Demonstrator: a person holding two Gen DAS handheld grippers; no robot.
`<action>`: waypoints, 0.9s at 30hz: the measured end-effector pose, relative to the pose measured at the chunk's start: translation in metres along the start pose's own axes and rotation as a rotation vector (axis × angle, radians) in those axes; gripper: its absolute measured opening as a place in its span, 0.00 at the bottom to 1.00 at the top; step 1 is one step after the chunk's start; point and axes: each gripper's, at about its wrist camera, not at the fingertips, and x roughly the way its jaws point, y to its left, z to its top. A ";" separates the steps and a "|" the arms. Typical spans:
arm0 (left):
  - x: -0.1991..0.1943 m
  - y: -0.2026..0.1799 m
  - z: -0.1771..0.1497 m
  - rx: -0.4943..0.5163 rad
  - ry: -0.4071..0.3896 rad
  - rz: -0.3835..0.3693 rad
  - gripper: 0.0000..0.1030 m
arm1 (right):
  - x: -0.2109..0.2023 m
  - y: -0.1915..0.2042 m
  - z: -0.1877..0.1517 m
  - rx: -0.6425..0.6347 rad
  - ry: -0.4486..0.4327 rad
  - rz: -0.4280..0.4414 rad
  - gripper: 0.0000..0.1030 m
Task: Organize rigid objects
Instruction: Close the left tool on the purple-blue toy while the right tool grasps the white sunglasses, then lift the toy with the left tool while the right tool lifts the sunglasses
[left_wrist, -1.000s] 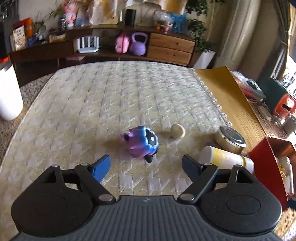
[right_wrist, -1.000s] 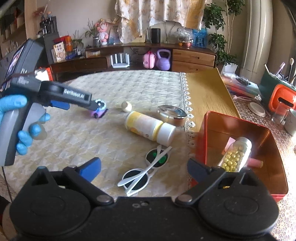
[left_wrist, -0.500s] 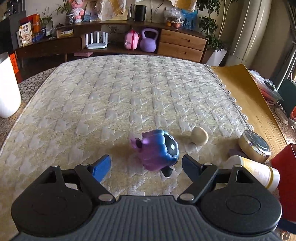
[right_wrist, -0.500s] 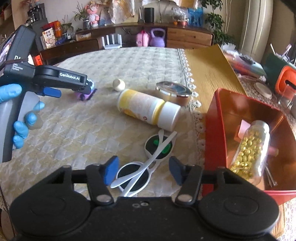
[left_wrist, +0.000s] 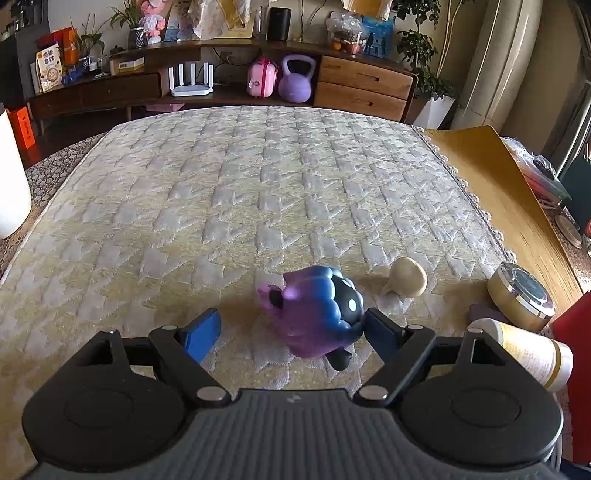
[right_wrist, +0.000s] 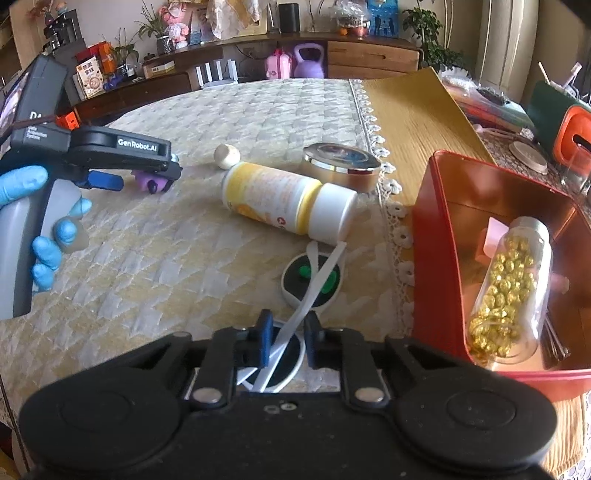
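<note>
- The left gripper (right_wrist: 146, 181) has a black body, blue pads, a grey handle and white "GenRobot.AI" lettering.
- The hand (right_wrist: 40, 225) wears a blue glove.
- The right gripper (right_wrist: 286, 341) shows silver screws.

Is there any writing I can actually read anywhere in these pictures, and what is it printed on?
"GenRobot.AI": white letters on the black arm of the left gripper.
"Data Acquisition System": tiny print on that tool's body, only partly legible.
Bottle: printed label, too blurred to read.
Shelf packet: Chinese characters, too small to read.
Round tin: lid picture, no legible text.
</note>
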 end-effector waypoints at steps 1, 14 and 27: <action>0.000 0.000 0.000 0.002 0.000 -0.002 0.82 | 0.000 -0.001 -0.001 0.003 -0.003 0.003 0.14; -0.005 -0.021 -0.004 0.127 -0.044 -0.007 0.54 | -0.012 0.028 -0.016 -0.300 -0.093 -0.108 0.09; -0.018 -0.018 -0.011 0.140 -0.034 0.030 0.54 | -0.024 0.049 -0.031 -0.660 -0.215 -0.313 0.04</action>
